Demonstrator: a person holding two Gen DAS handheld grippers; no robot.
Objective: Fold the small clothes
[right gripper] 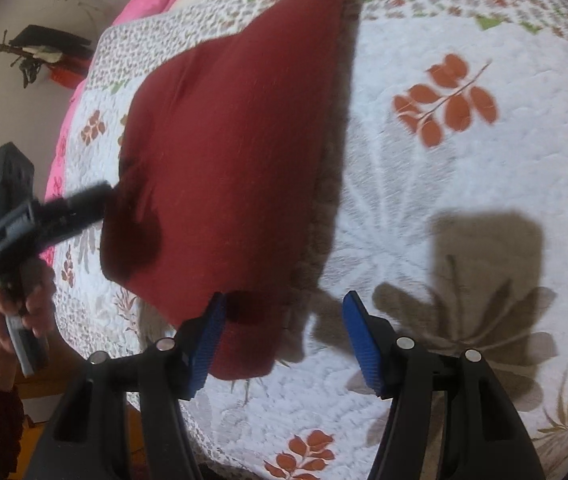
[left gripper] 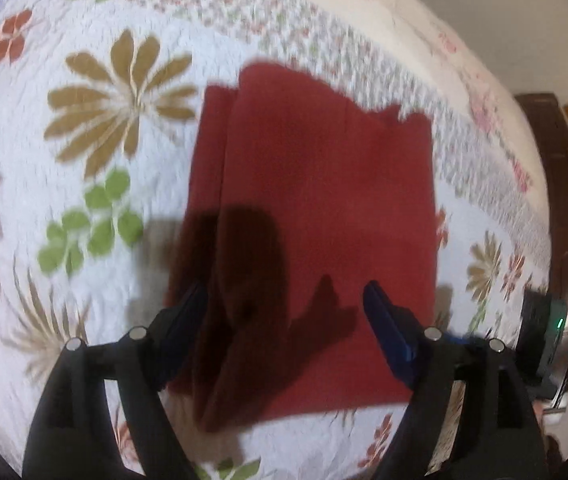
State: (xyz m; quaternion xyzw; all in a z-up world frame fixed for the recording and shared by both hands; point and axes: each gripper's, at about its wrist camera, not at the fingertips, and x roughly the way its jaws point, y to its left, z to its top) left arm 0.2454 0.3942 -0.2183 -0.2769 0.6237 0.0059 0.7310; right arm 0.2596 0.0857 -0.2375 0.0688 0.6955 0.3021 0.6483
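A dark red garment [left gripper: 316, 216] lies folded flat on the floral quilt [left gripper: 84, 160], with a lengthwise fold along its left side. My left gripper [left gripper: 286, 302] hovers open over the garment's near end, its blue pads spread and nothing between them. In the right wrist view the same garment [right gripper: 224, 152] stretches away from my right gripper [right gripper: 284, 302], which stands open over its near corner. A hand [right gripper: 24, 308] holds the left gripper [right gripper: 100, 196] at the garment's left edge.
The quilt [right gripper: 444, 184] covers a bed whose edge runs along the left of the right wrist view, with a pink blanket [right gripper: 152, 0] beyond. A dark wooden bed frame [left gripper: 560, 184] and a dark device with a green light [left gripper: 544, 328] are at the right.
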